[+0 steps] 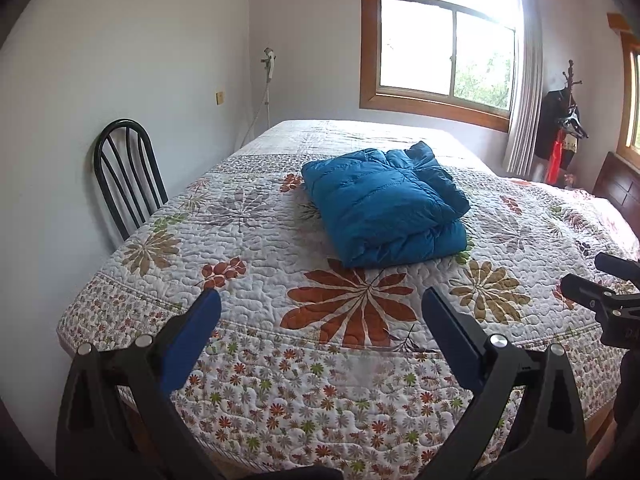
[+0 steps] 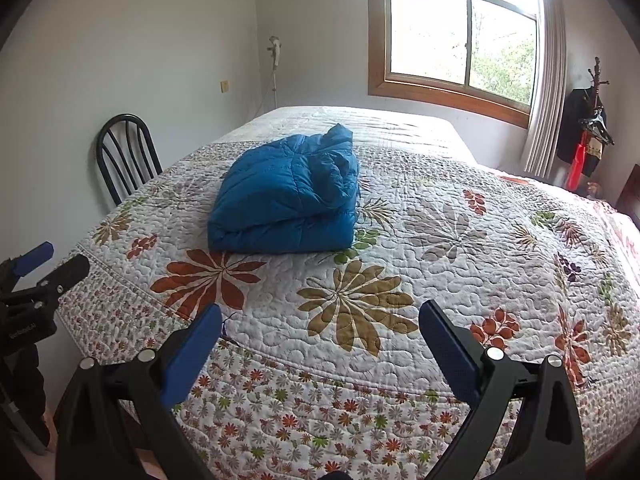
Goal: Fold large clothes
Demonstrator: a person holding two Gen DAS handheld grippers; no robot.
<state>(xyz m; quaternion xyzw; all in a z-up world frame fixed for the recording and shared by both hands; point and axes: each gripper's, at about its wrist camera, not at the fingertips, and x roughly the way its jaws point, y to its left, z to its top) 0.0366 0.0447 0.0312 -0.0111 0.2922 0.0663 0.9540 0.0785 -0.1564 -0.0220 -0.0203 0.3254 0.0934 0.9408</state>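
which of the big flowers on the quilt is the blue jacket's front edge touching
The big rust-red flower. The folded blue jacket sits right at its top petals; the olive-brown flower lies clear of it.

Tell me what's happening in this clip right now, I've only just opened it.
A person holds a two-finger gripper in each hand over the near edge of a bed covered with a floral quilt. A blue puffer jacket lies near the middle of the quilt, folded into a compact bundle. The left gripper and the right gripper are both open, hold nothing, and are well short of the jacket. A black chair stands beside the bed by the wall.
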